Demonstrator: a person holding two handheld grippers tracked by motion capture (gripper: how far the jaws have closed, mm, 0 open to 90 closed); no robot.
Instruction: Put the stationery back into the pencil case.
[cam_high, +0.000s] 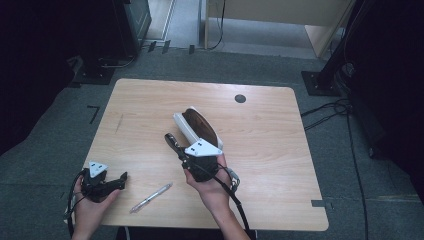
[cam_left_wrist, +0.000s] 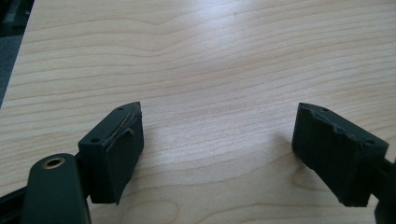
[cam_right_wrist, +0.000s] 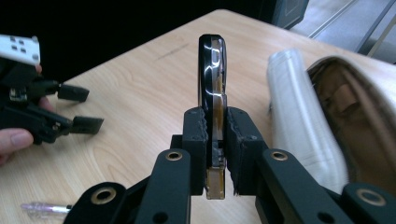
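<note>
My right gripper (cam_right_wrist: 215, 127) is shut on a flat, glossy dark object (cam_right_wrist: 212, 70) with an amber end, held on edge above the table. In the high view this right gripper (cam_high: 178, 150) sits at the table's middle, with the dark object (cam_high: 170, 139) sticking out just left of an open white pouch (cam_high: 200, 127) with a brown inside. The pouch (cam_right_wrist: 322, 121) lies close on the right in the right gripper view. My left gripper (cam_left_wrist: 217, 140) is open over bare wood with nothing between its pads. It sits at the front left corner (cam_high: 119, 181).
A clear pen (cam_high: 151, 198) lies near the front edge between my two hands, and its tip (cam_right_wrist: 44, 210) is in the right gripper view. The wooden table (cam_high: 260, 150) has a round grommet (cam_high: 240, 98) at the back. Dark equipment and cables surround it.
</note>
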